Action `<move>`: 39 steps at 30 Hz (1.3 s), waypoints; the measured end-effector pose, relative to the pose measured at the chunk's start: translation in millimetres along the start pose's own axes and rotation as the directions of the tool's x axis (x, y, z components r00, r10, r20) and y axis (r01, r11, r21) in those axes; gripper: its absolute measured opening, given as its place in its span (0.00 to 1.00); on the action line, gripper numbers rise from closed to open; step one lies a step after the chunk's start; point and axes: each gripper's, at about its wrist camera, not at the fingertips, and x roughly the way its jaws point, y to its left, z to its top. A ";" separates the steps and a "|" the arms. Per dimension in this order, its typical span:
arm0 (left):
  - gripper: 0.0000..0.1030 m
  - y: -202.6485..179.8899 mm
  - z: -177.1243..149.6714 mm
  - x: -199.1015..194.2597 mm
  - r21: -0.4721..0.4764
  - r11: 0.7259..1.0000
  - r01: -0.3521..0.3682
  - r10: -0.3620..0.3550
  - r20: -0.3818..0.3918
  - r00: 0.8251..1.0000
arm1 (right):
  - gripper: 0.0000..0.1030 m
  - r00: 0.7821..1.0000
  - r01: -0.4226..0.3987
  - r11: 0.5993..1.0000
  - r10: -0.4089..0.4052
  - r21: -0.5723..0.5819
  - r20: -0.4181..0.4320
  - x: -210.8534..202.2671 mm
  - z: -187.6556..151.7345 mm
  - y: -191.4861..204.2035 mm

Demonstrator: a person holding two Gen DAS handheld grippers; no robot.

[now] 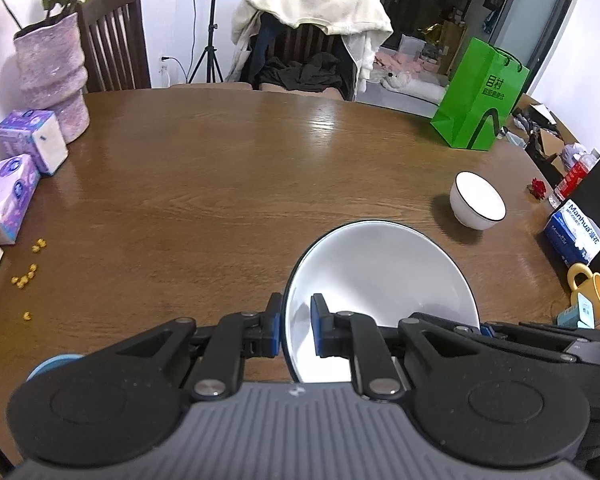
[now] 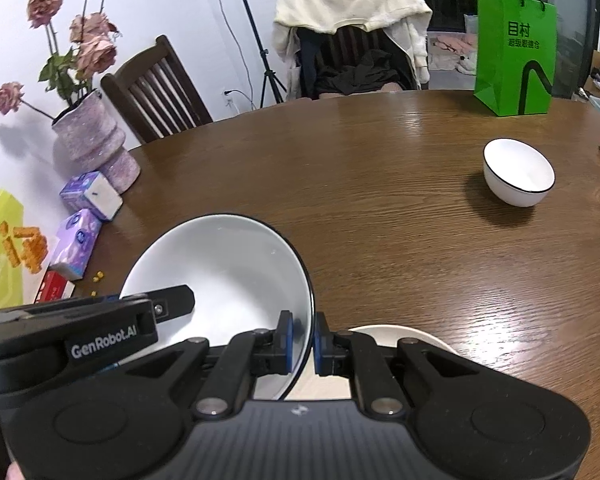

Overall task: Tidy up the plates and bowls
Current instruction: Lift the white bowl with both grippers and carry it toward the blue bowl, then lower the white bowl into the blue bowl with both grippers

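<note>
Both our grippers, left (image 1: 296, 330) and right (image 2: 302, 344), were clamped nearly closed on opposite rims of the big white bowl (image 2: 228, 268), held mouth-up above the table (image 2: 380, 208). Farther right sat a green bag (image 2: 514, 52), then a small bowl (image 2: 518, 172). "GenRobot.AI" marked the left gripper.

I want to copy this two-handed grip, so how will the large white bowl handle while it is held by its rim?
The large white bowl looks glazed and glossy, so its thin rim could slip. The left gripper and right gripper pinch opposite sides, which should limit tipping. It looks like rigid ceramic, so probably breakable if dropped on the table.
</note>
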 end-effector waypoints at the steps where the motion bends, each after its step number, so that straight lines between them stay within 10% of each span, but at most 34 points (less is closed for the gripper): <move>1: 0.14 2.9 -1.8 -2.7 -0.002 1.000 -0.002 0.002 0.001 1.000 | 0.10 1.000 -0.001 1.000 0.001 -0.003 -0.001 -0.3 -0.5 2.9; 39: 0.14 93.9 -35.8 -55.2 -0.124 0.988 -0.090 0.091 -0.003 0.996 | 0.10 0.994 -0.096 0.986 0.088 -0.134 -0.069 -2.4 -30.5 104.4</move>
